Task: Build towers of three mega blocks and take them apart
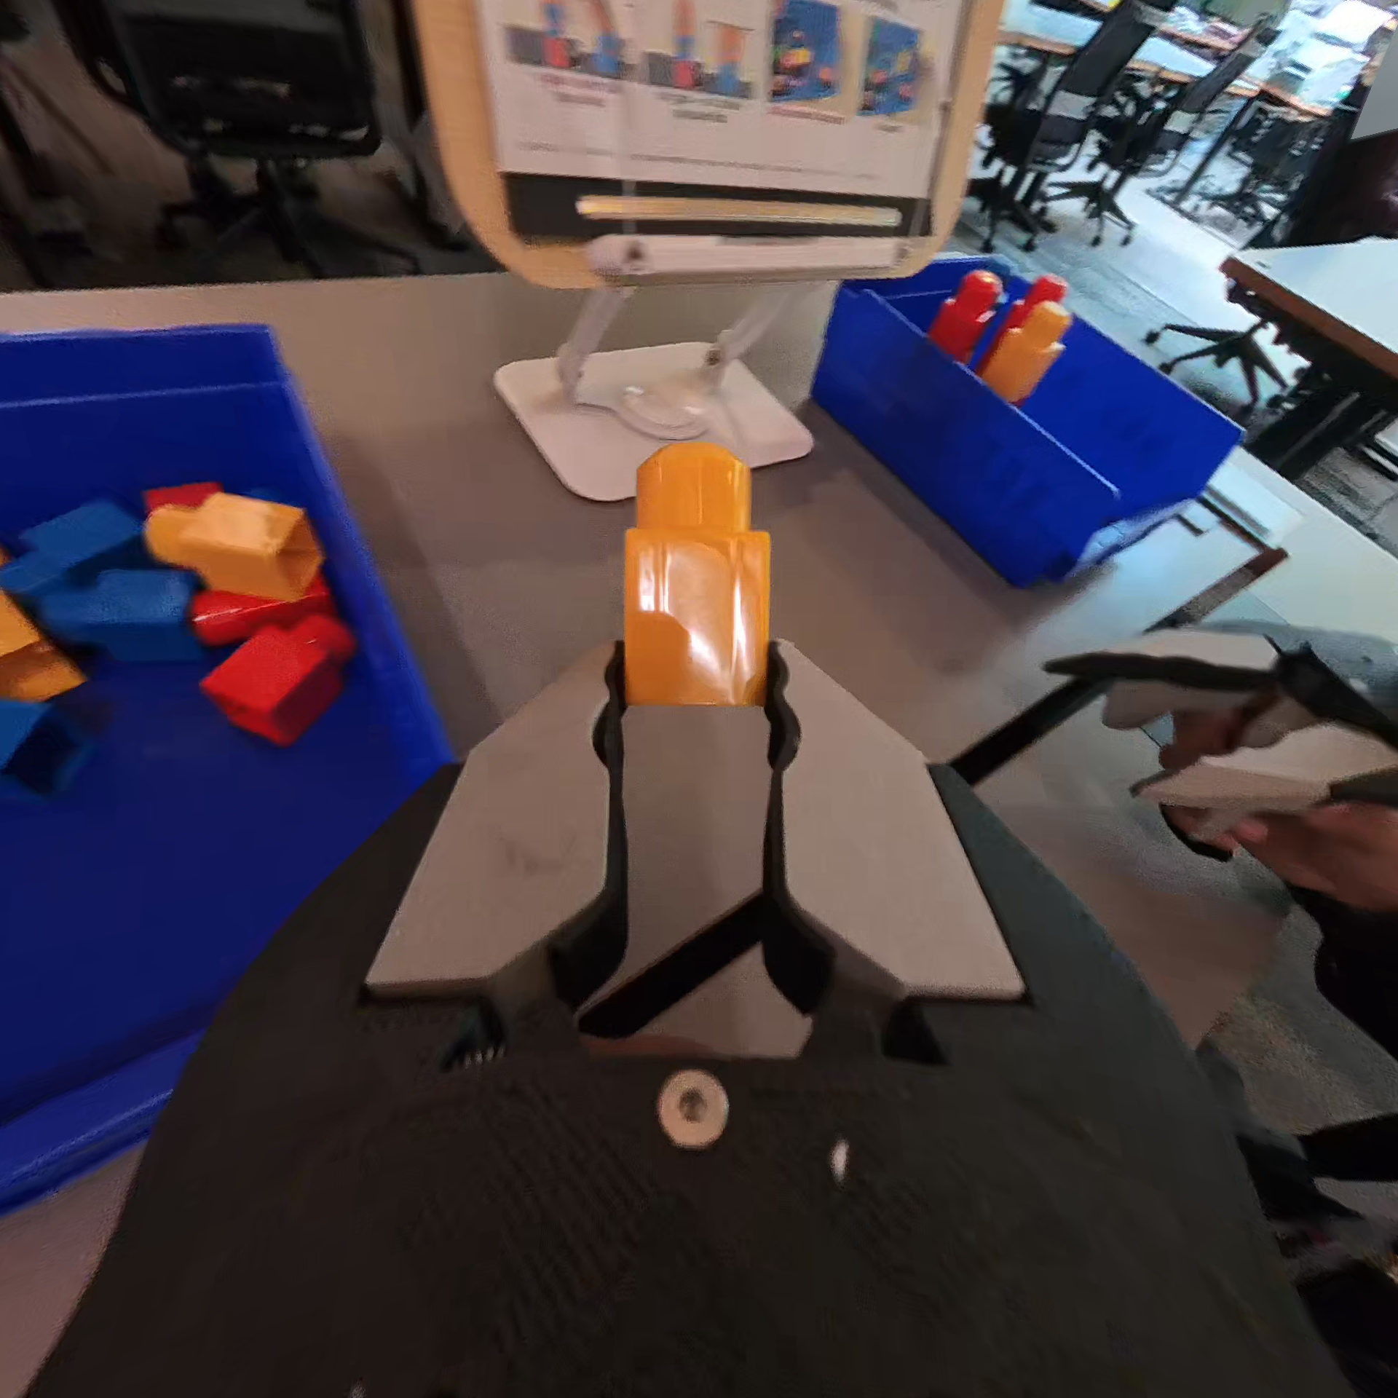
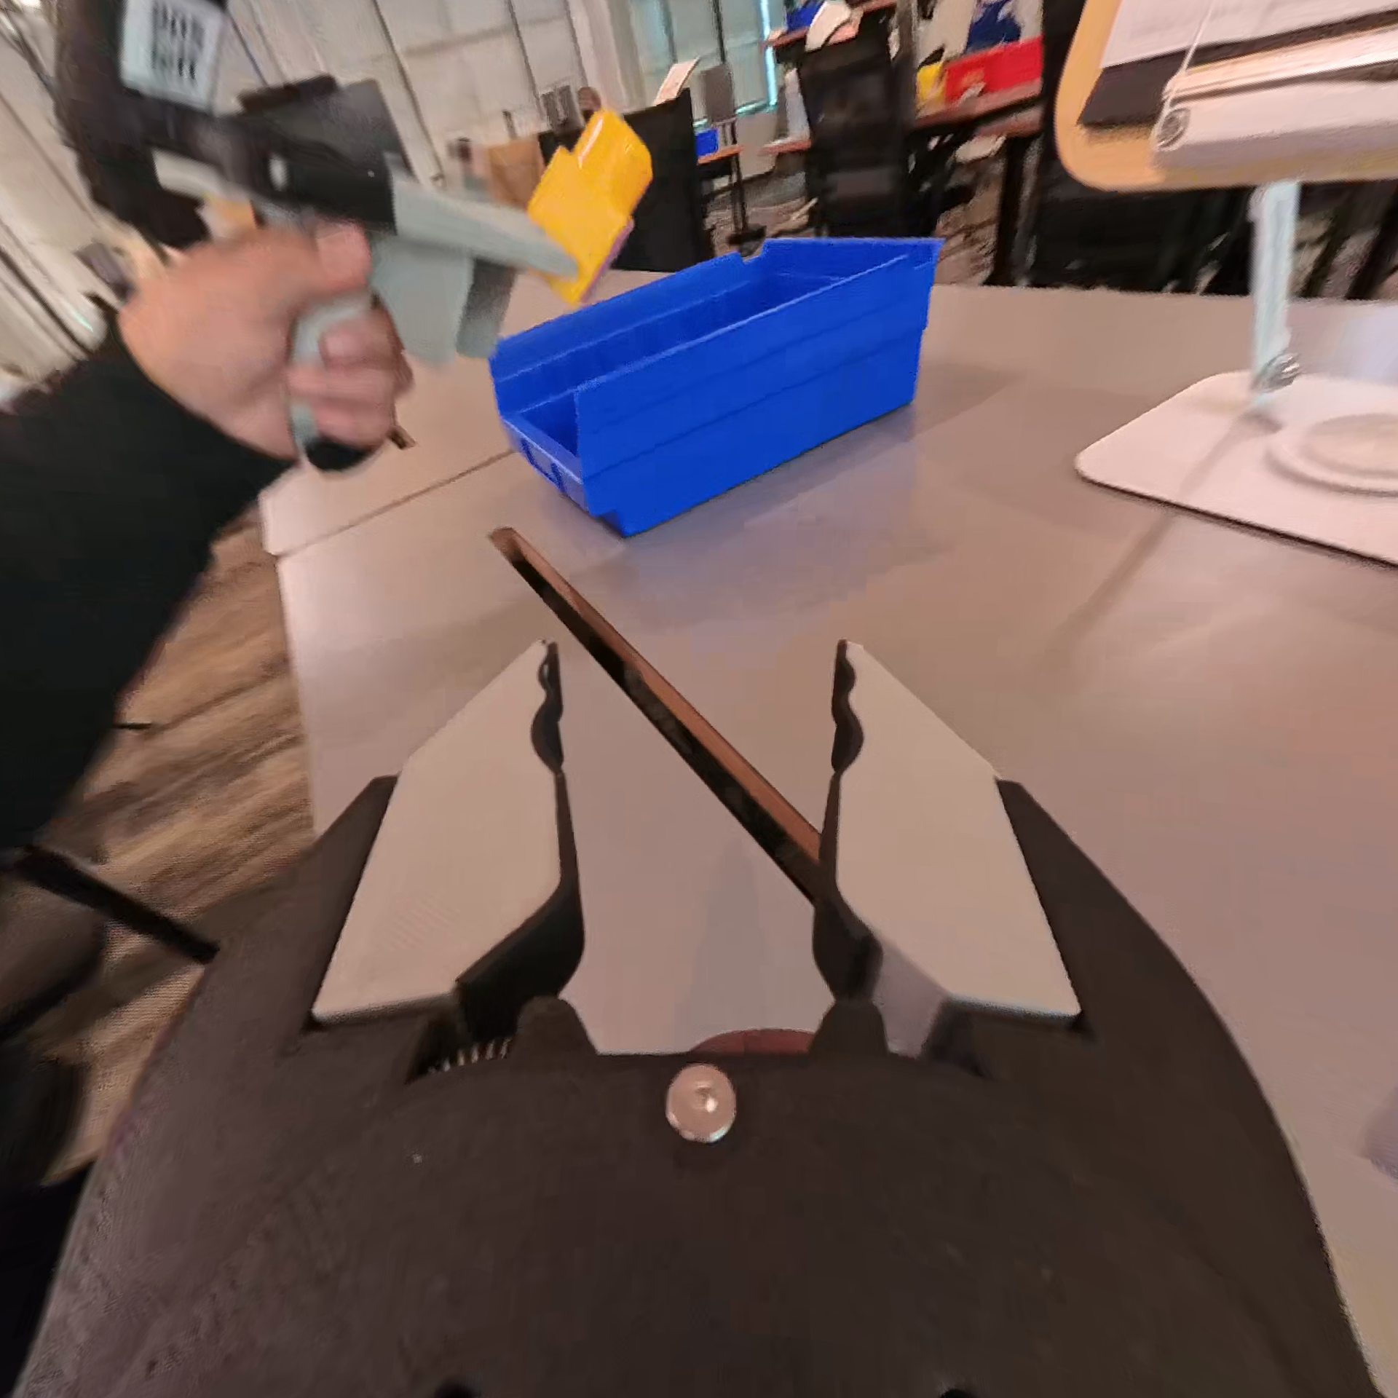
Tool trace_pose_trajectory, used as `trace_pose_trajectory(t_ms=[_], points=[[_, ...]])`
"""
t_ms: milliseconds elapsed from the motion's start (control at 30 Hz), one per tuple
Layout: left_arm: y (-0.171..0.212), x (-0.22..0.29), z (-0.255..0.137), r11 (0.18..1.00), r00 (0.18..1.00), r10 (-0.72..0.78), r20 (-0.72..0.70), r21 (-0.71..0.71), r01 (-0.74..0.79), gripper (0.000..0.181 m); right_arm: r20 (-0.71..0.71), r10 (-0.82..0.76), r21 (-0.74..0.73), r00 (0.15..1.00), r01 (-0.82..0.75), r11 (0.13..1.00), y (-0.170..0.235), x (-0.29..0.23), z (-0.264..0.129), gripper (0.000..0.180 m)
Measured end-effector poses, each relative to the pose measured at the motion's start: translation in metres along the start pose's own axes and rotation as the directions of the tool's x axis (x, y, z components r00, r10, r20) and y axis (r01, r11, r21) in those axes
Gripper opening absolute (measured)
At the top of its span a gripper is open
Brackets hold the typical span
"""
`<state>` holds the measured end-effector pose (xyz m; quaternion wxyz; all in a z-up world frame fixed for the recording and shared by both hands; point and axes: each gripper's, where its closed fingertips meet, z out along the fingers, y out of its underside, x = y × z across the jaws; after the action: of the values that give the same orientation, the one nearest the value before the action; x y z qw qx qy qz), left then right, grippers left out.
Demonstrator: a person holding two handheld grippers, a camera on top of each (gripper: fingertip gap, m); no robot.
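Note:
My left gripper (image 1: 696, 669) is shut on an orange mega block (image 1: 696, 598) and holds it in the air above the grey table (image 1: 469, 424), stud pointing away. The same block (image 2: 590, 204) shows in the right wrist view, held up at the upper left by the left gripper (image 2: 567, 265). My right gripper (image 2: 696, 658) is open and empty, low over the table. It also shows at the right edge of the left wrist view (image 1: 1119, 696). A blue bin (image 1: 227, 756) at the left holds several loose red, blue and orange blocks (image 1: 242, 575).
A second blue bin (image 1: 1014, 454) at the back right holds upright red and orange stacks (image 1: 998, 333). A white stand (image 1: 650, 424) carrying a board with printed sheets (image 1: 711, 113) sits at the table's back middle. A dark slot (image 2: 658, 711) runs across the table. Office chairs stand beyond. Across from one pair of fingers to the other is roughly 20 cm.

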<state>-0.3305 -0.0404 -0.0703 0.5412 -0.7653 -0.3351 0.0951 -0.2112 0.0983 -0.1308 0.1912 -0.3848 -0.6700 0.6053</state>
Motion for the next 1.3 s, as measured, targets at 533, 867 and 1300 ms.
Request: trace_pose_trajectory(t_ms=[533,867,1300], points=[[0.069,0.150,0.115,0.959,0.955,0.284,-0.084,0.045,-0.281,0.034,0.088,0.295,-0.156,0.951,-0.280,0.947,-0.008,0.043,0.025,0.043],[0.086,0.105,0.124,0.950,0.949,0.308,0.060,0.033,-0.311,0.047,-0.170,-0.016,-0.241,0.985,-0.026,0.970,0.009,0.094,0.014,0.034],[0.064,0.071,0.095,0.932,0.911,0.265,0.315,0.159,-0.326,0.041,-0.318,-0.228,-0.477,0.920,0.052,0.877,0.060,0.121,0.014,0.043]])
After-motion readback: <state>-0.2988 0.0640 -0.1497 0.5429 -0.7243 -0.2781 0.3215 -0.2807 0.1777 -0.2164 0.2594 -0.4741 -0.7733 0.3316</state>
